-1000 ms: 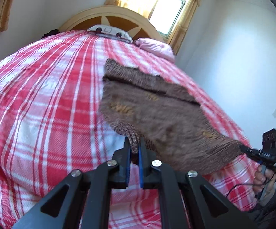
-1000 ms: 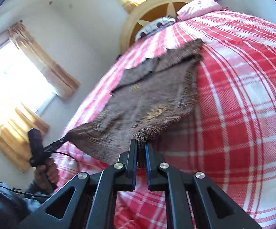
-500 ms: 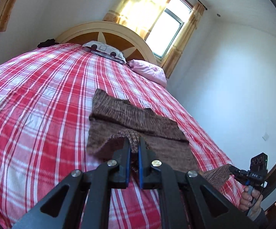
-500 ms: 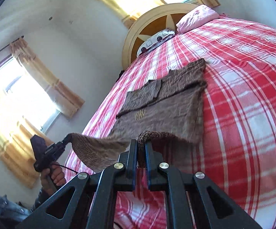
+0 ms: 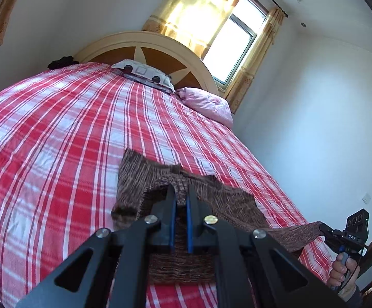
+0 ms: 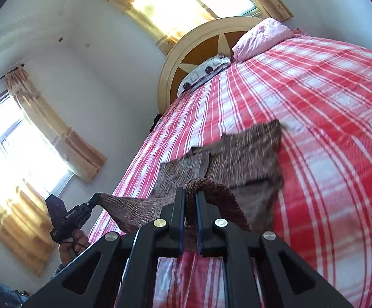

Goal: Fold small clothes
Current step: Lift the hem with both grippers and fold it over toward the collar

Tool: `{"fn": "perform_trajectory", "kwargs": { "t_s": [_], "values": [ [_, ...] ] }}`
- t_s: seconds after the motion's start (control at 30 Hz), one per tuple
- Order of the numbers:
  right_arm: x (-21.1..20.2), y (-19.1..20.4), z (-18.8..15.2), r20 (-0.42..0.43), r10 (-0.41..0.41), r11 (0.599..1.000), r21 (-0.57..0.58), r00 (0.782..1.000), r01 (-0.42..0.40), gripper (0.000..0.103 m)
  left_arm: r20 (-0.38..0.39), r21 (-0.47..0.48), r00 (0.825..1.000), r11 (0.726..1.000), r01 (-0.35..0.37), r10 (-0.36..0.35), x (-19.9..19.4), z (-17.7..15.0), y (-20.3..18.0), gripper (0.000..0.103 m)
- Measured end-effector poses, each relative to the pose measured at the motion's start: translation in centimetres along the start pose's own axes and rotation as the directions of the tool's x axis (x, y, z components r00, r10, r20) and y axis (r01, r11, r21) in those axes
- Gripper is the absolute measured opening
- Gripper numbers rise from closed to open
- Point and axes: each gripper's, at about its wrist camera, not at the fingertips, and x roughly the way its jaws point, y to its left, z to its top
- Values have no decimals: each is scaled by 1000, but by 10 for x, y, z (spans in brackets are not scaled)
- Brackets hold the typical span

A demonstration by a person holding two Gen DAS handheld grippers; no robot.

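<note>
The left tool (image 5: 180, 202) sits low over the near edge of the bed, angled up toward the headboard, its two blue-lined fingers (image 5: 171, 220) drawn narrow and pinching a raised hem of the brown knitted garment (image 5: 137, 177). The right tool (image 6: 189, 205) is held in the same low, forward-tilted pose, its fingers likewise narrow and clamped on another stretch of the same hem, which humps over their tips. Seen from the left wrist, the right hand (image 5: 345, 273) grips its handle at the bed's right edge; from the right wrist, the left hand (image 6: 71, 243) does so at the left edge. Between the two tools the lifted hem runs taut across the bed's width. Beyond it, the rest of the garment lies flat on the red and white checked bedspread (image 5: 57, 128), reaching toward the headboard. Farther off, a patterned white pillow (image 5: 145, 73) and a pink pillow (image 5: 209, 102) rest against the rounded cream wooden headboard (image 5: 147, 43).
</note>
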Motion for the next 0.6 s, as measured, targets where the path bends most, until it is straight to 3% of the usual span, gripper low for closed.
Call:
{"fn": "perform_trajectory", "kwargs": {
  "t_s": [0.6],
  "values": [
    [112,-67,76,-57,-105,992,68,993,108,7,-90,3,988,992,-123,122,129,36,23,7]
  ]
}}
